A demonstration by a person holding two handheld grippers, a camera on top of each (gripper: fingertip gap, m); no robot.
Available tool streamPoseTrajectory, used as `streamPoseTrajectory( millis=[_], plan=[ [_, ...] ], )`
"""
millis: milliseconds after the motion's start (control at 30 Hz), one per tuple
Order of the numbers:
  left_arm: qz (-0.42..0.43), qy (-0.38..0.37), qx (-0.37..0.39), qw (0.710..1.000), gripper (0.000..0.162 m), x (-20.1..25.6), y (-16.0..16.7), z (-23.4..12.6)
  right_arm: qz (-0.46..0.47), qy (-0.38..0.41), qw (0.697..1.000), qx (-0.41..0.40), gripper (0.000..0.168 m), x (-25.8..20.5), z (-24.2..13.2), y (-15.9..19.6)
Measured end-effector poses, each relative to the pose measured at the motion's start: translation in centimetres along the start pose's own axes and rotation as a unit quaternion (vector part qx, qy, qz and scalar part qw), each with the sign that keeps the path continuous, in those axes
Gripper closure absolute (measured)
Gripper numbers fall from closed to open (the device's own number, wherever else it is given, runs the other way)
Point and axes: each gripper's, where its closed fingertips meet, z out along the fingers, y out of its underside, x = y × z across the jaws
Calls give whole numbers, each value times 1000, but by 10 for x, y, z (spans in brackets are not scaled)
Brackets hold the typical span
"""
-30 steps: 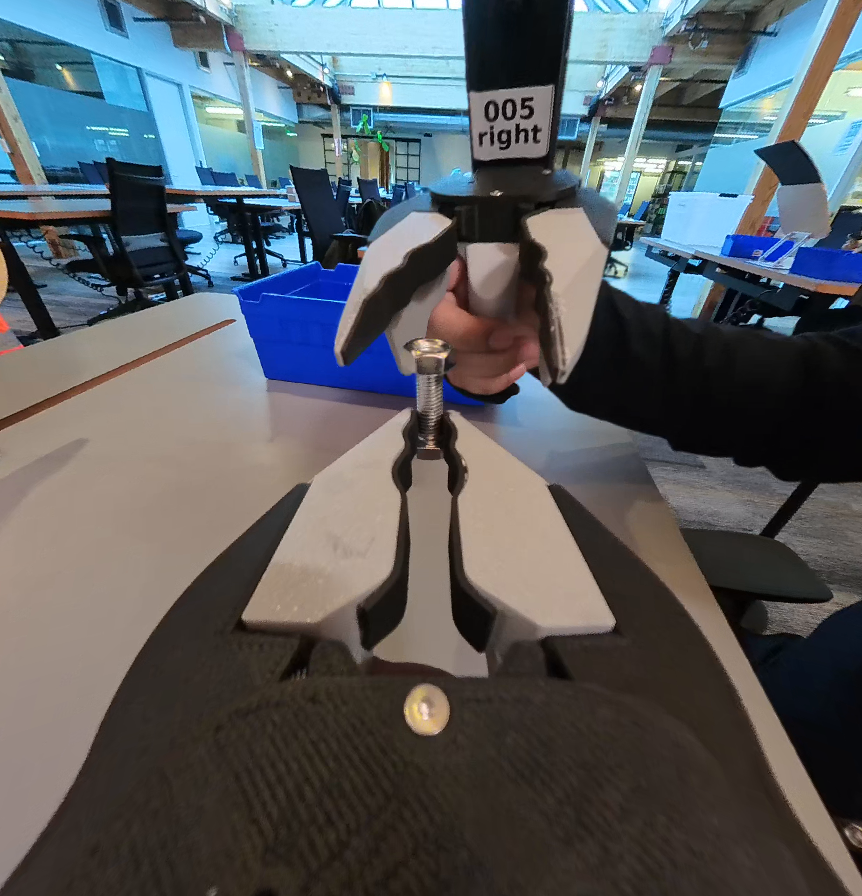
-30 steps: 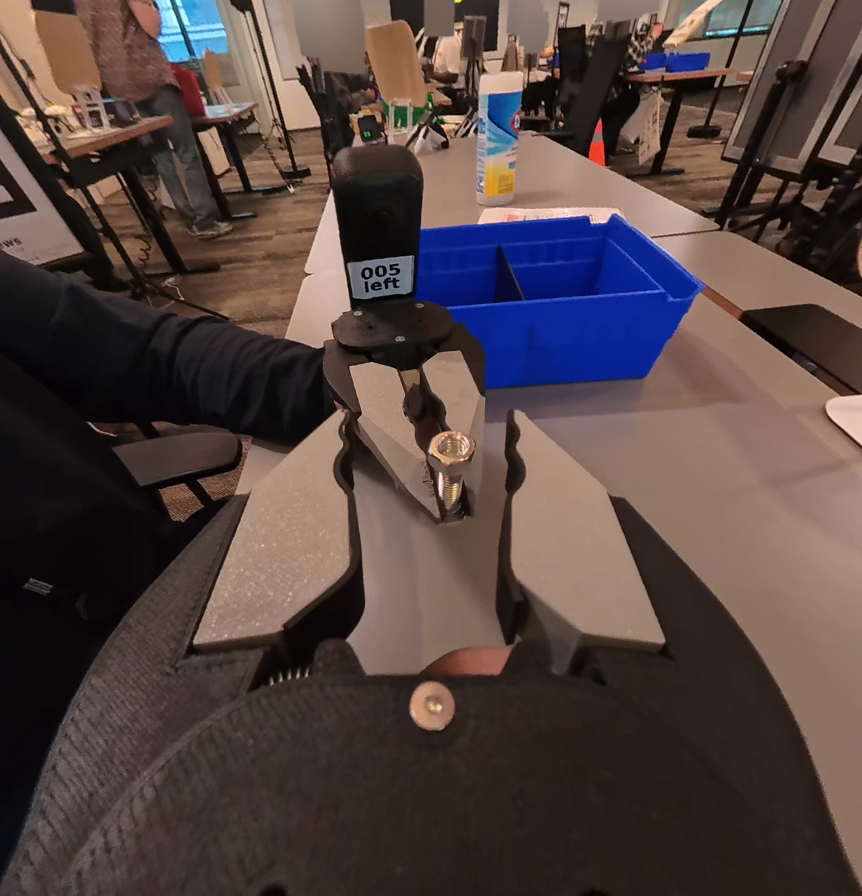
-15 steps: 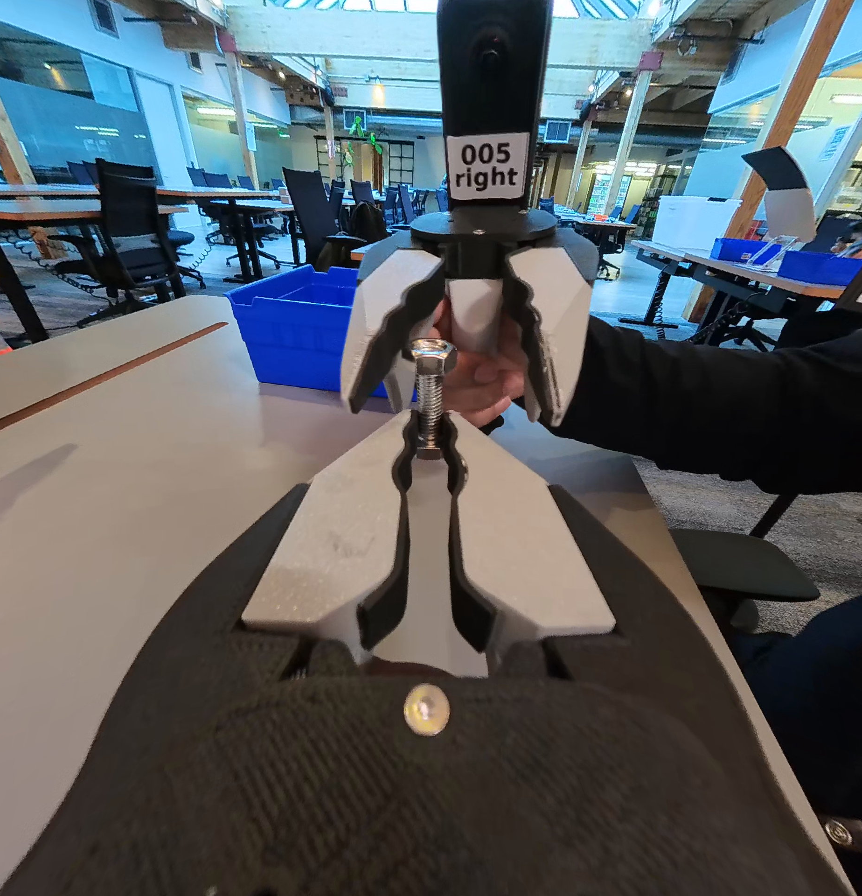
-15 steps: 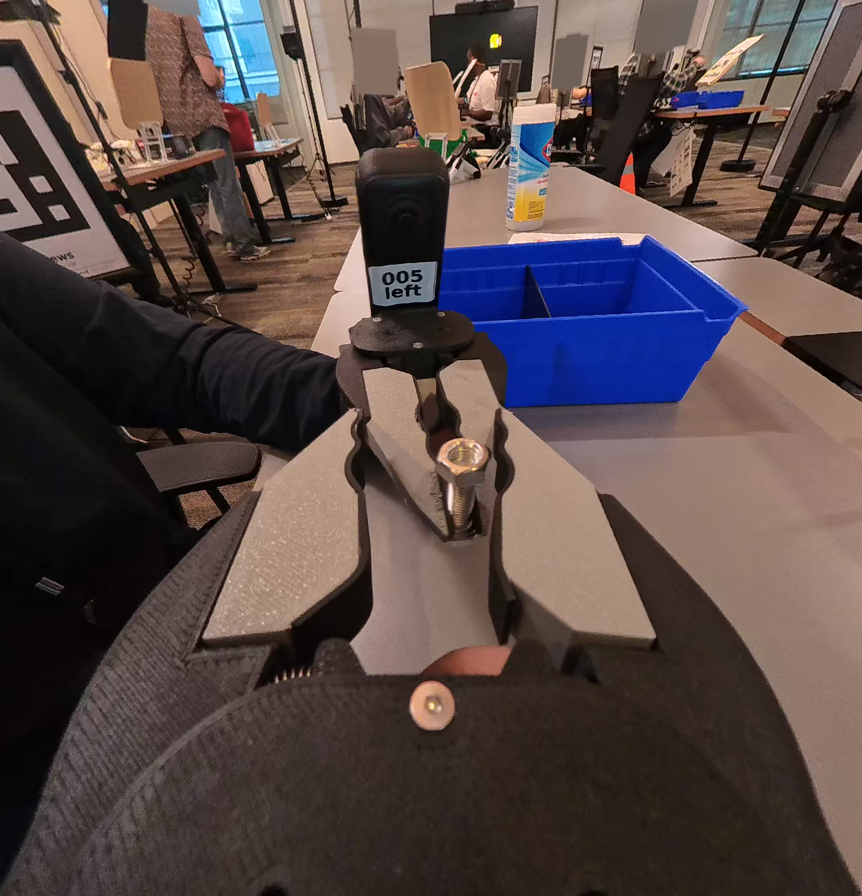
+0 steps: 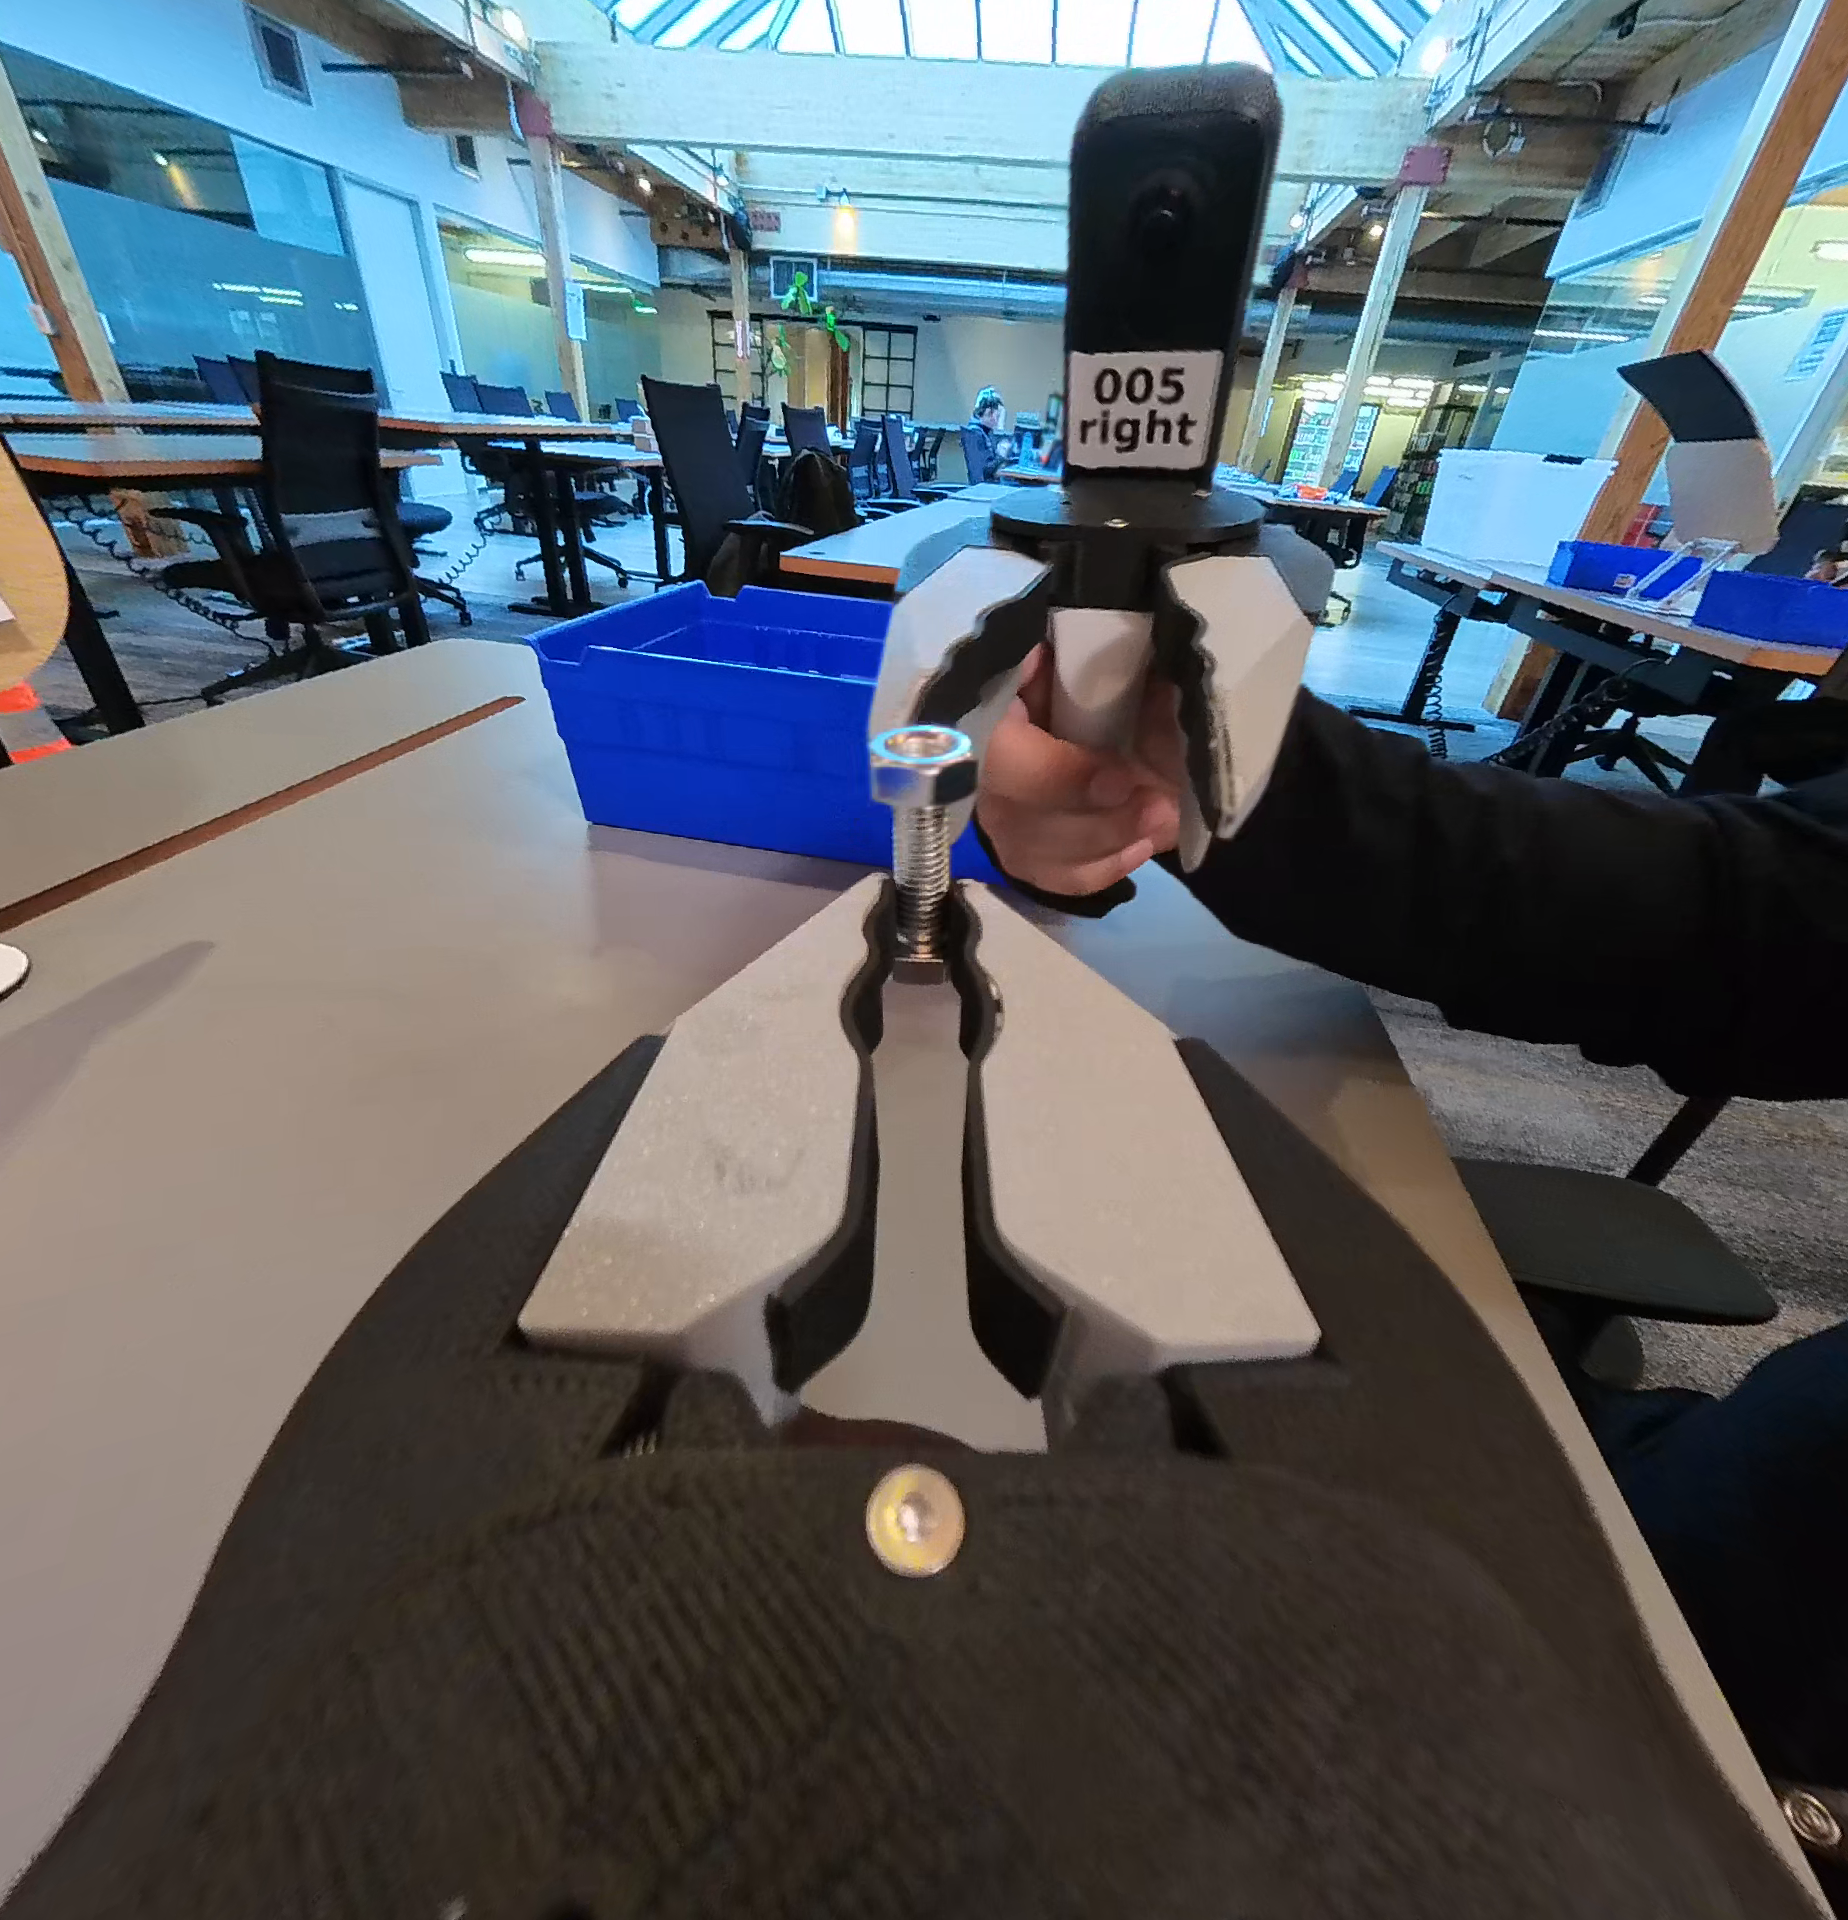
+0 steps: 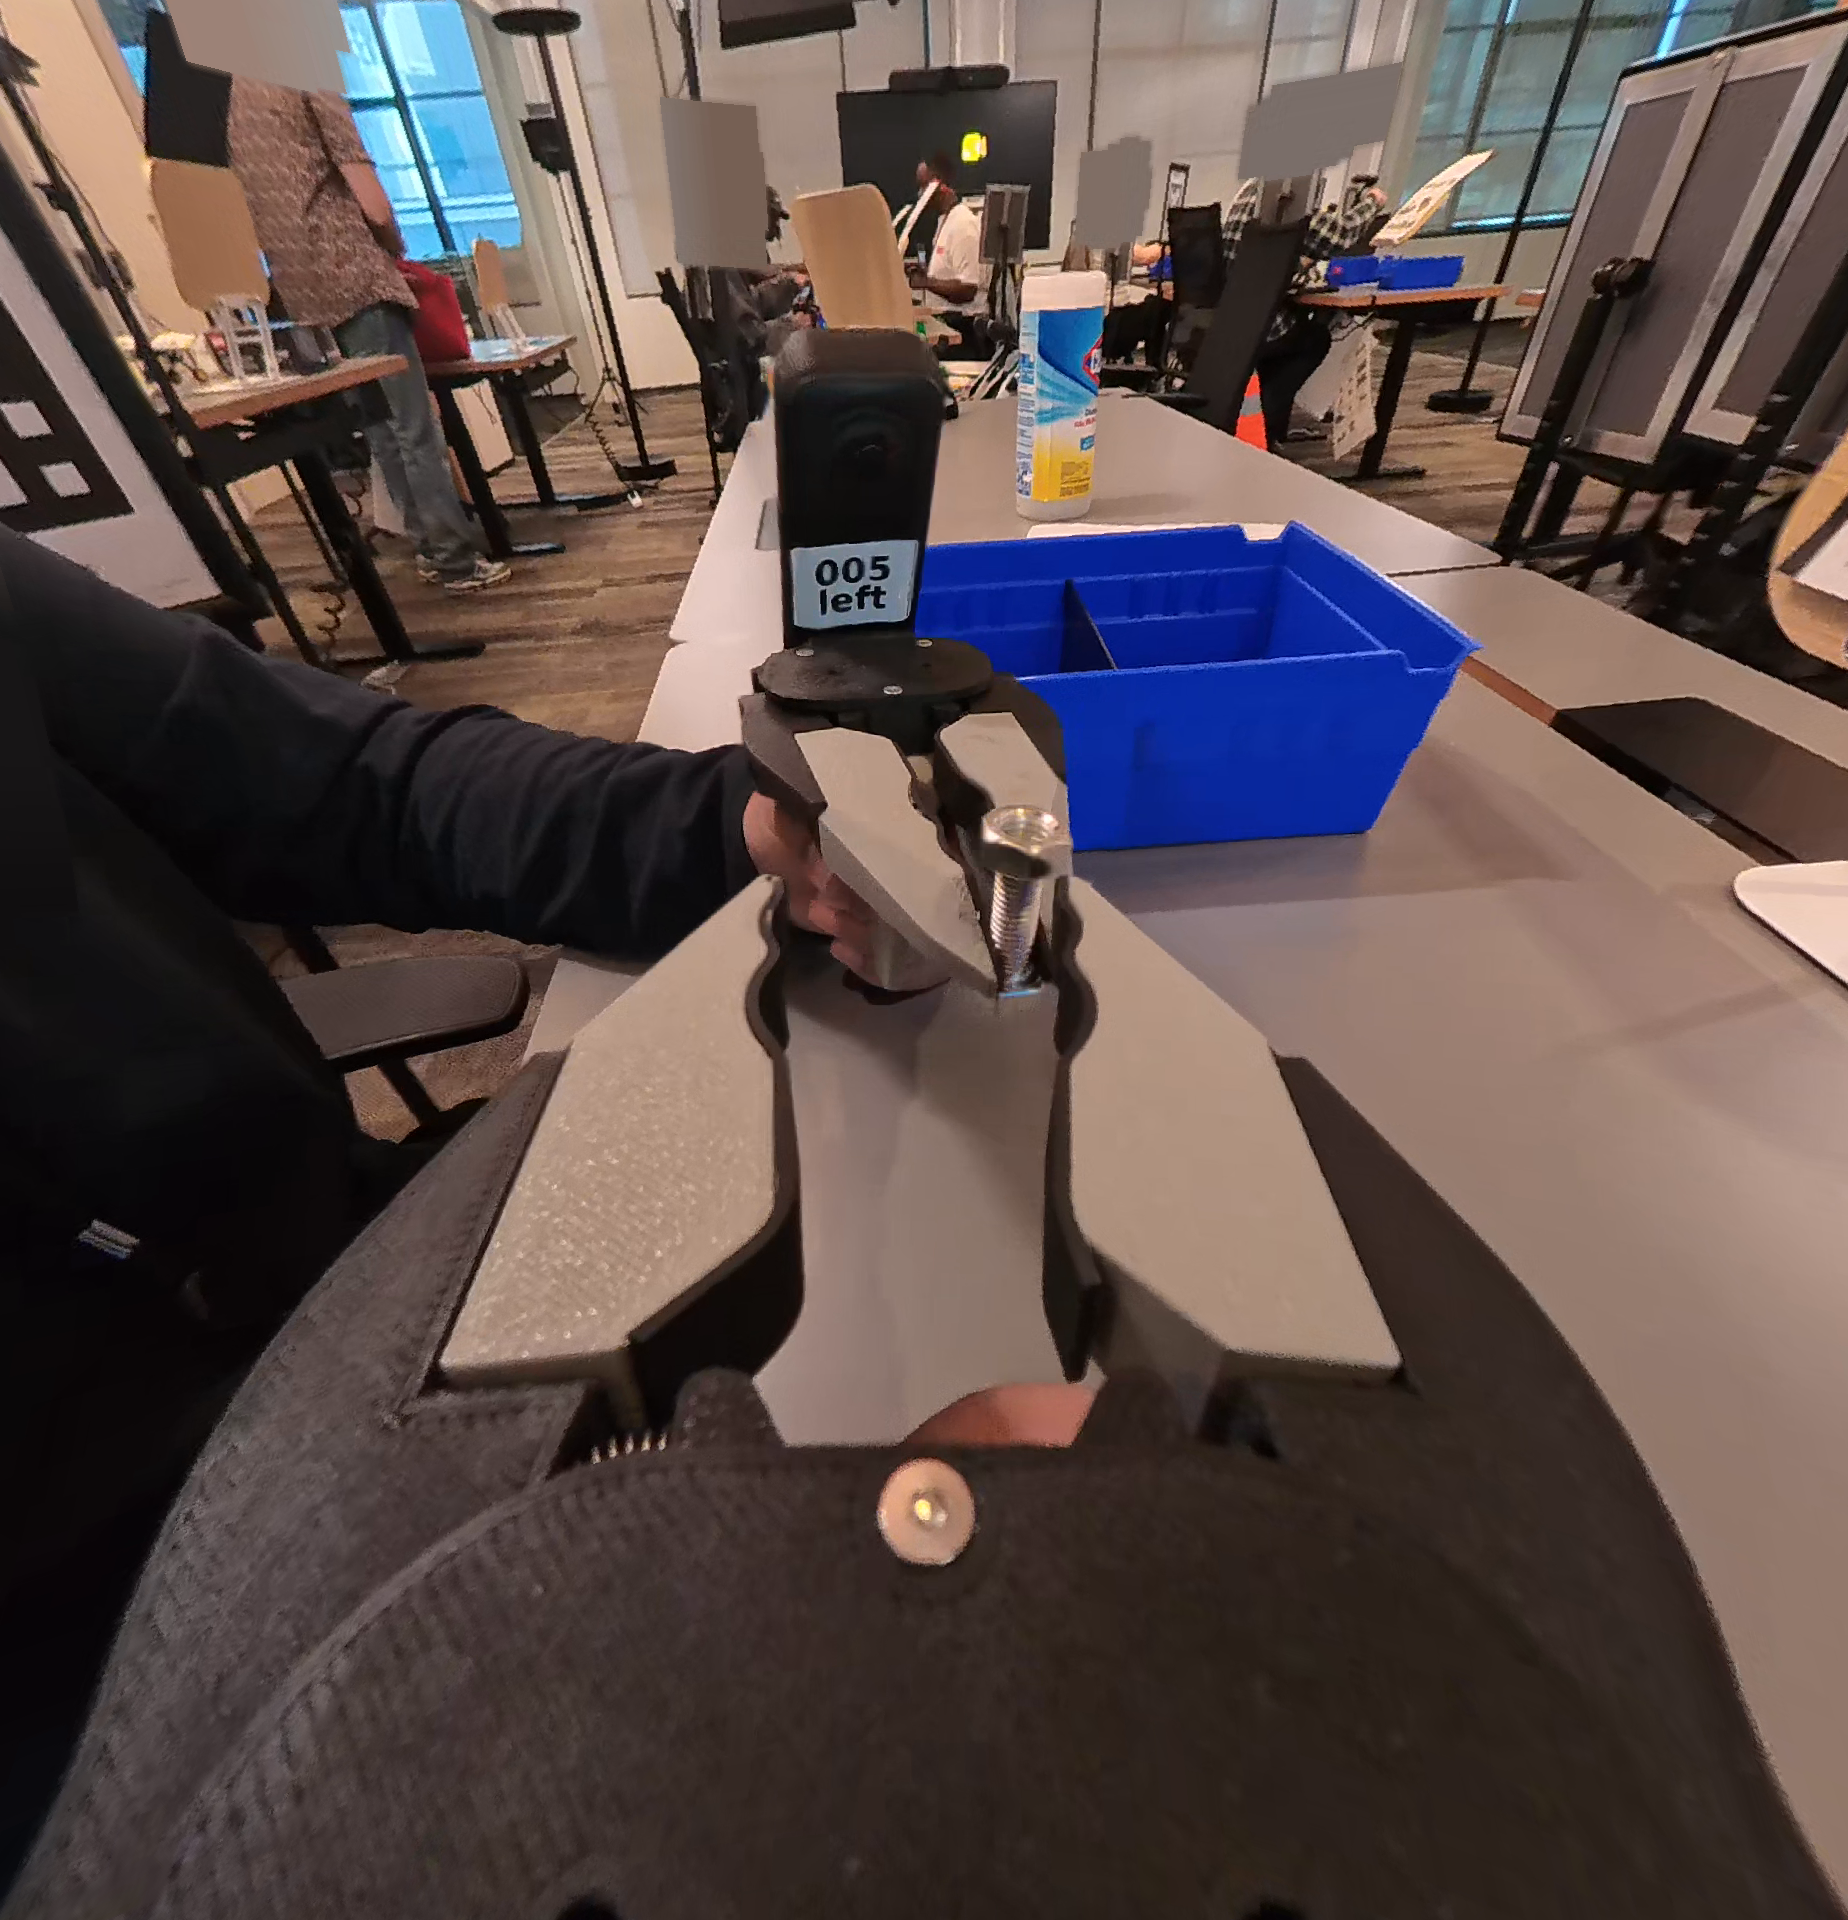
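My left gripper (image 5: 920,940) is shut on the lower end of a silver bolt (image 5: 920,868) and holds it upright above the grey table (image 5: 276,1039). A hex nut (image 5: 922,764) sits on the bolt's top end. My right gripper (image 6: 920,925) is open and empty and faces the left one. In the right wrist view the bolt (image 6: 1013,920) and nut (image 6: 1024,842) stand just by the inner side of its right finger (image 6: 1190,1143). In the left wrist view the right gripper (image 5: 1045,790) is a little behind and to the right of the nut.
A blue divided bin (image 6: 1211,748) stands on the table behind the grippers; it also shows in the left wrist view (image 5: 733,748). A wipes canister (image 6: 1055,416) stands farther back. A black flat object (image 6: 1730,769) and a white one (image 6: 1824,925) lie at the right. A chair (image 5: 1616,1257) is beside the table edge. My two grippers' fingertips are within a few centimetres of each other.
The right gripper's jaws narrowed a little at first. It has shifted sideways, so the bolt is now by its right finger instead of midway between the fingers. The left gripper still holds the bolt.
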Motion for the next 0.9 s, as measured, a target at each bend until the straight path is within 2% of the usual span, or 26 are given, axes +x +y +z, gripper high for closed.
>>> streamPoseTrajectory(
  millis=[167,433,600,700,733,900],
  plan=[
    [-1,3,-1,1000,155,2,0,1,4,27,999,28,120,8,-12,-8],
    [13,12,-13,1000,155,10,4,5,-4,-8,1000,16,116,1,22,-4],
    [3,-6,-7,1000,155,1,1,2,-6,3,1000,12,114,2,17,1],
    [-8,-15,3,1000,155,-5,-4,-3,-7,3,1000,24,131,-4,0,1],
    [-12,-17,4,1000,155,-7,-4,-4,-12,7,999,34,131,-6,-5,-2],
    [-9,-6,1,1000,155,-2,-3,-1,-12,37,998,56,118,4,-5,-11]
  ],
)
